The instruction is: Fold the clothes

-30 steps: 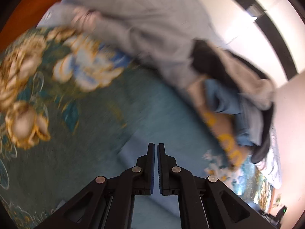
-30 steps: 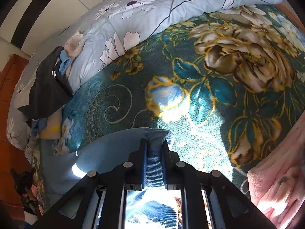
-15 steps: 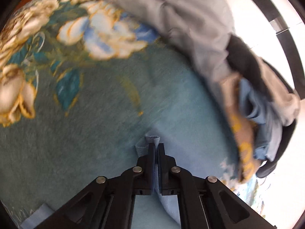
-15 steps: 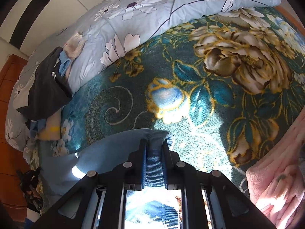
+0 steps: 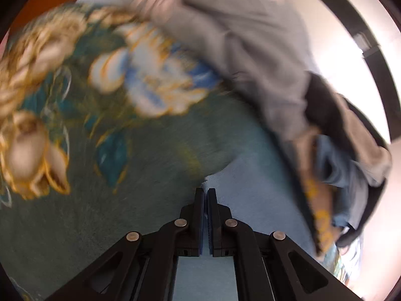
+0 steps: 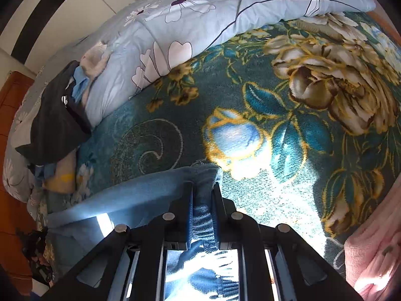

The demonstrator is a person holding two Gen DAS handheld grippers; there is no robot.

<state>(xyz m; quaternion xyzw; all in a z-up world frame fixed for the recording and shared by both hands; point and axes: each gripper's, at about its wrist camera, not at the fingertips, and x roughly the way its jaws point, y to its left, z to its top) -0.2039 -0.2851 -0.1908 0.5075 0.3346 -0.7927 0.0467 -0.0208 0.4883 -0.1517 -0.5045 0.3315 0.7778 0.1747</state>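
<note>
Blurred left gripper (image 5: pixel 207 192) looks clenched over the blue garment (image 6: pixel 140 190); right gripper (image 6: pixel 203 188) pinches its hem, beside the floral blanket (image 6: pixel 288 115).

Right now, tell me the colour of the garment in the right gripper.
Light blue garment; right wrist view.

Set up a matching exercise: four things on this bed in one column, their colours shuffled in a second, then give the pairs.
Things:
1. garment in the right gripper
2. blanket
3. duvet
4. towel

Colours:
A. pink
B. teal with gold flowers
C. plain light blue
D. pale blue with white daisies

Pairs: 1-C, 2-B, 3-D, 4-A
</note>
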